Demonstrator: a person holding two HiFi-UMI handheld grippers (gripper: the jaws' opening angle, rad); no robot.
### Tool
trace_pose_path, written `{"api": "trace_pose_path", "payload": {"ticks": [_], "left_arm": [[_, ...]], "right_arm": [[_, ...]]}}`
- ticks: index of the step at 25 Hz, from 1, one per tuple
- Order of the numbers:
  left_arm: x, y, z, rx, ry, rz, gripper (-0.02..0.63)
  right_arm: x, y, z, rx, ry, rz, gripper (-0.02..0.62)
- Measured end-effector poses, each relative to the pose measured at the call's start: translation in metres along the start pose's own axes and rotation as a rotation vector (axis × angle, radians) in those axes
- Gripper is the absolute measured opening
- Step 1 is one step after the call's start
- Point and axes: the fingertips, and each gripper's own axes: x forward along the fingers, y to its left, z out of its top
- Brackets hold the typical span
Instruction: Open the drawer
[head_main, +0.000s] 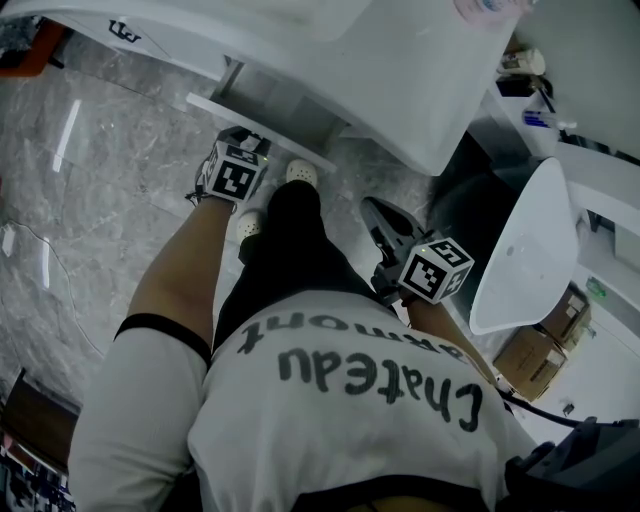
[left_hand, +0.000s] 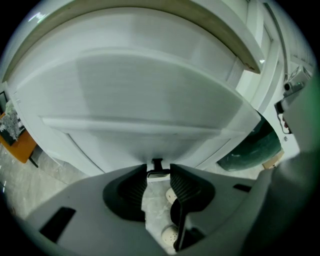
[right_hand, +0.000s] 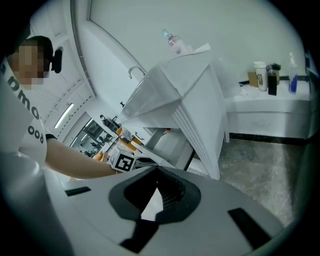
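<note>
Right at the front of the drawer (left_hand: 150, 95), low down in the middle, sits a small handle (left_hand: 157, 164). The left gripper (left_hand: 158, 176) has its two jaws squeezed on that handle, one on each side. The drawer is the wide white panel at the bottom of the white cabinet (head_main: 400, 90). From above, the drawer's front edge seems to stick out a little, but I cannot be sure how far.

The drawer front runs long from side to side. The left gripper points straight at it, with the person standing behind the gripper. So I think the next move is a straight pull back toward the person, away from the cabinet. Pulling sideways would likely make the little handle slip out.

The right gripper (right_hand: 158, 187) is far from the drawer, down by the person's side. Its jaws are pressed together with nothing between them. The left hand is much nearer the drawer, so this looks like a job for the left one alone.
</note>
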Motion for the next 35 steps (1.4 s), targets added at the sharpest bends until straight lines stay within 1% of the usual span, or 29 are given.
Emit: {"api": "trace_pose_path", "payload": {"ticks": [8, 12, 15, 19, 24, 28, 32, 35], "left_arm": [[0.0, 0.001, -0.006, -0.005, -0.002, 0.001, 0.146], [-0.004, -0.002, -0.007, 0.0, 0.014, -0.003, 0.146], [-0.004, -0.002, -0.009, -0.011, 0.02, 0.0, 0.146], [-0.009, -0.002, -0.01, 0.004, 0.019, 0.004, 0.146], [-0.01, -0.003, -0.013, -0.024, 0.029, 0.018, 0.146], [-0.014, -0.003, -0.018, -0.007, 0.017, 0.011, 0.144], [-0.016, -0.003, -0.021, -0.004, 0.006, 0.02, 0.143], [-0.016, -0.003, -0.024, 0.035, 0.022, 0.02, 0.139]], "right_arm": [[-0.002, 0.0, -0.003, 0.0, -0.005, -0.001, 0.011], [-0.004, -0.002, -0.002, 0.002, -0.009, -0.001, 0.011], [-0.006, -0.002, -0.003, 0.004, -0.013, -0.005, 0.011], [-0.009, -0.003, -0.003, 0.009, -0.023, -0.012, 0.011], [-0.01, -0.005, -0.006, 0.019, -0.027, -0.016, 0.011], [-0.008, 0.001, -0.008, 0.007, -0.026, -0.005, 0.011], [-0.011, -0.001, -0.007, 0.006, -0.032, -0.015, 0.011], [-0.015, -0.003, -0.006, 0.008, -0.042, -0.023, 0.011]]}}
